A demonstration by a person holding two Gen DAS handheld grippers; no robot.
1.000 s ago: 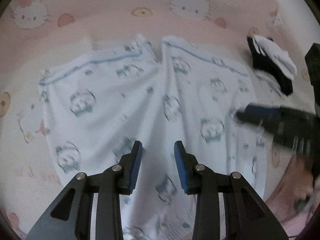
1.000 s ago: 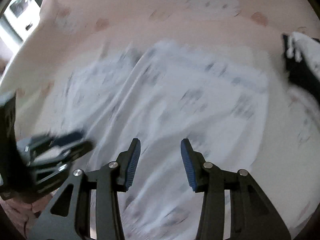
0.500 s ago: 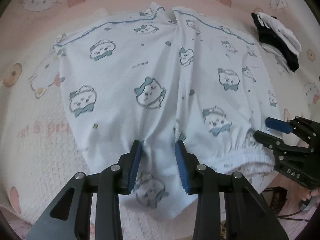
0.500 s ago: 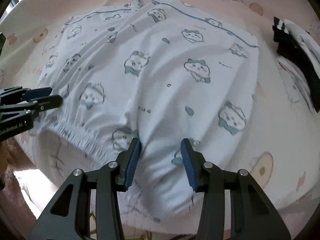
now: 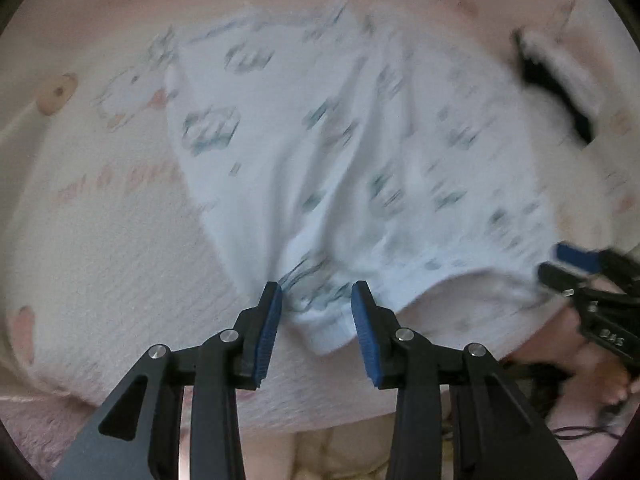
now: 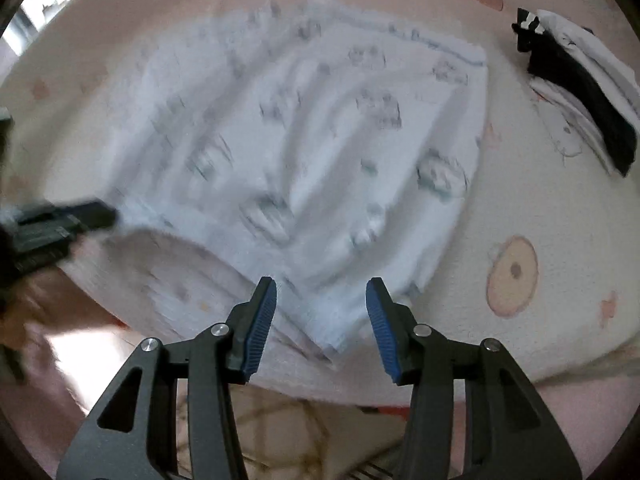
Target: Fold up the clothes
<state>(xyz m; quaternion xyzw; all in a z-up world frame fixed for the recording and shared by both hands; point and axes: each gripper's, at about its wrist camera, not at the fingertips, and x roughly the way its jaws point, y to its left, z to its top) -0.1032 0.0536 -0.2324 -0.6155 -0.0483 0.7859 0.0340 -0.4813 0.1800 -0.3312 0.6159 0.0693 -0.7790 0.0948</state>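
White printed shorts (image 5: pixel 360 152) lie spread on the pink bedcover (image 5: pixel 112 248), waistband at the near edge. The left gripper (image 5: pixel 316 320) and right gripper (image 6: pixel 322 316), both about half open and just widened, each have a near waistband corner between their jaws, pads not pressing. A black-and-white folded garment (image 6: pixel 576 80) lies far right, apart.
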